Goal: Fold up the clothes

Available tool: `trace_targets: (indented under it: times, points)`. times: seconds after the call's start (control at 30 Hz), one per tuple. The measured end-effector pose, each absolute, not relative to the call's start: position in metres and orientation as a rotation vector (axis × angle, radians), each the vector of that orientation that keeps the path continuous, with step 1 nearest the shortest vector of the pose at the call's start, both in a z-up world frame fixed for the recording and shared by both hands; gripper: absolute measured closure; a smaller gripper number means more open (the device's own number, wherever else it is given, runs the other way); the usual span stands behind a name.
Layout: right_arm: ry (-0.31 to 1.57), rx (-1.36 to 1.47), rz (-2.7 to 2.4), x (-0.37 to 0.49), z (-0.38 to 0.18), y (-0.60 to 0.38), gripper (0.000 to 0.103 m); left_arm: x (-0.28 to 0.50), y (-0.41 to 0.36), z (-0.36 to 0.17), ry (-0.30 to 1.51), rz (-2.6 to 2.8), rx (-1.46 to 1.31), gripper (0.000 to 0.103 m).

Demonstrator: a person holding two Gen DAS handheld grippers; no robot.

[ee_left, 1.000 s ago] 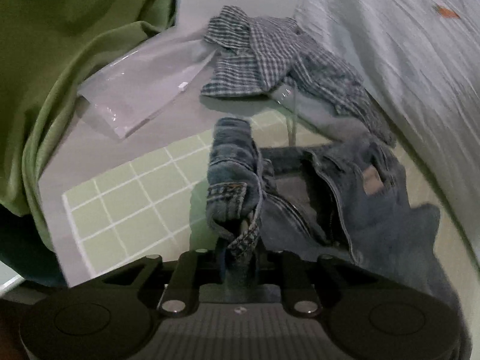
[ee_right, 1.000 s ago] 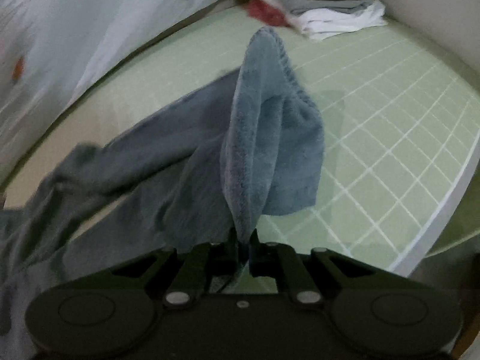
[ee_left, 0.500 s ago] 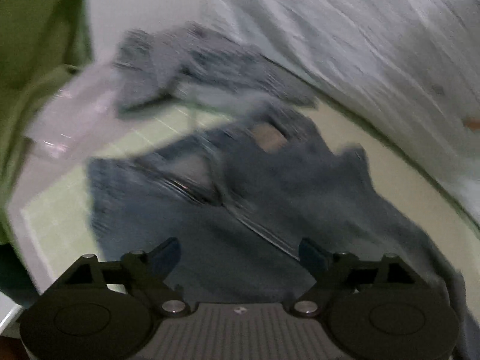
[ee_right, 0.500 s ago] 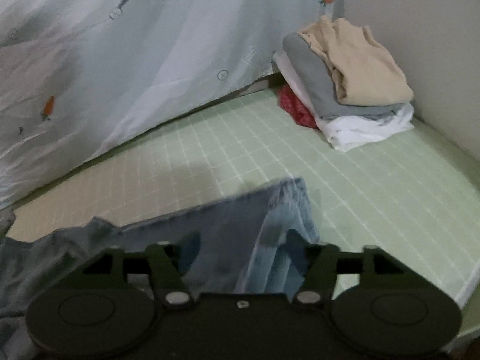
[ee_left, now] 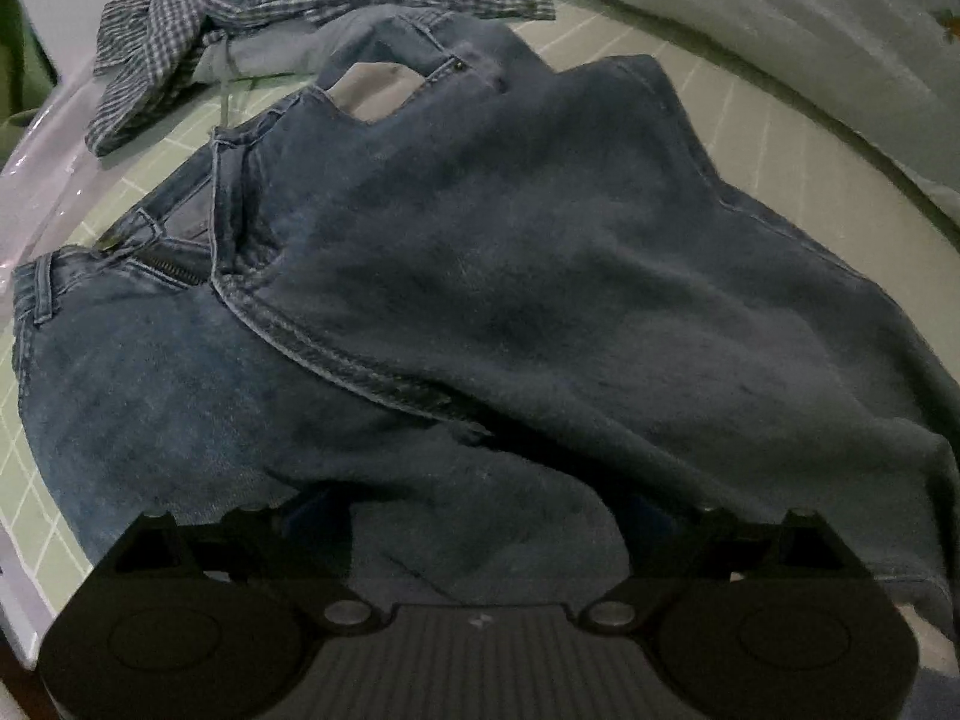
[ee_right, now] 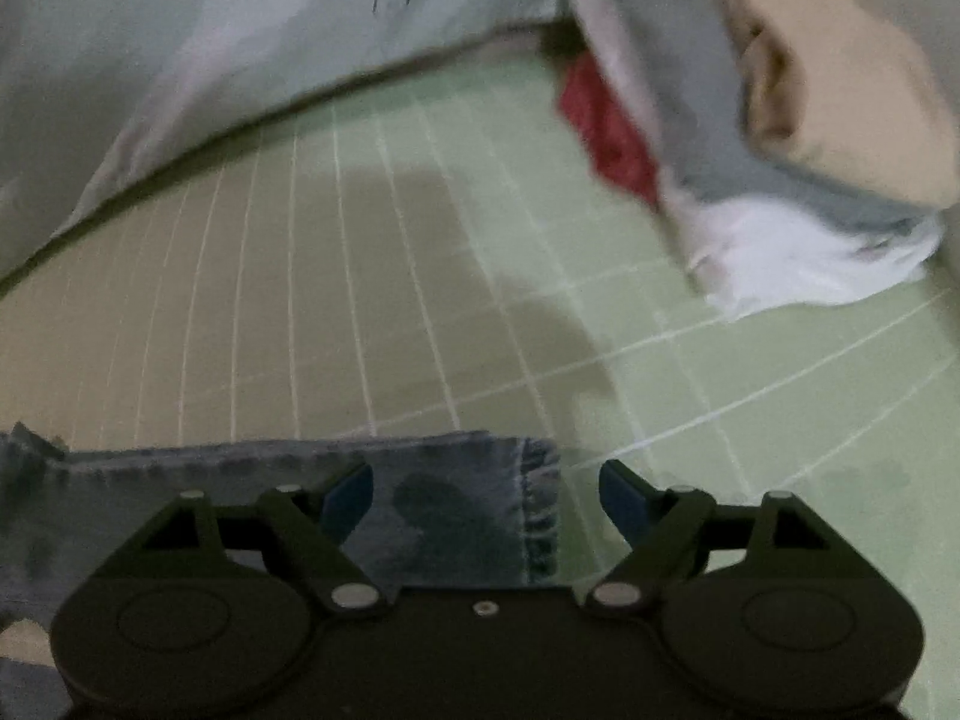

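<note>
A pair of blue jeans [ee_left: 480,300] lies spread on the green gridded mat [ee_left: 36,480], waistband and open zip at the left. My left gripper [ee_left: 480,516] hangs close above the denim, its jaws still opening wide, with cloth below them but not pinched. In the right wrist view the hem of a jeans leg [ee_right: 456,498] lies flat on the mat [ee_right: 420,276]. My right gripper [ee_right: 486,495] is over that hem, its jaws opening, the blue pads [ee_right: 345,495] clear of the cloth.
A crumpled checked shirt [ee_left: 252,6] lies beyond the waistband, beside a clear plastic bag [ee_left: 42,162]. A pile of folded clothes [ee_right: 780,120], beige, grey, white and red, sits at the mat's far right. A pale bedsheet [ee_right: 240,30] borders the far side.
Both grippers let go of the jeans and opened wide. The lifted waistband and leg dropped flat onto the mat. Both grippers moved sideways and lower, close over the denim.
</note>
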State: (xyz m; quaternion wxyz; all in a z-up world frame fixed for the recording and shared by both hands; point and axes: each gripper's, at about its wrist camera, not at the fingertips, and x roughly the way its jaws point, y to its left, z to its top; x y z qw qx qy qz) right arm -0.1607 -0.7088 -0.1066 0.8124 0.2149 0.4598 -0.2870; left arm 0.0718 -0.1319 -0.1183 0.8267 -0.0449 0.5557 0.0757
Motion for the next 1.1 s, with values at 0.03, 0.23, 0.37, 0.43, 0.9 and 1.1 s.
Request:
trace_targets:
  times: [0.03,0.23,0.37,0.43,0.9,1.1]
  points:
    - [0.997,0.464,-0.590,-0.159,-0.110,-0.711,0.020,0.073,-0.133,-0.120,1.187,0.166,-0.085,0.004]
    - [1.082,0.417,-0.464,-0.147,-0.114,-0.717,0.071,0.076,-0.144,-0.127,1.217,0.170,0.005,0.000]
    - [1.071,0.309,-0.401,-0.129,-0.095,-0.724,0.084,0.080,-0.137,-0.128,1.234,0.159,-0.039,0.000]
    - [1.044,0.259,-0.392,-0.118,-0.083,-0.730,0.085,0.080,-0.136,-0.129,1.233,0.158,-0.042,0.000]
    - [0.694,0.274,-0.744,-0.032,-0.010,-0.775,0.042,0.076,-0.132,-0.132,1.200,0.155,-0.075,0.000]
    - [0.842,0.404,-0.632,-0.087,-0.061,-0.673,0.036,0.075,-0.132,-0.133,1.178,0.174,-0.090,0.000]
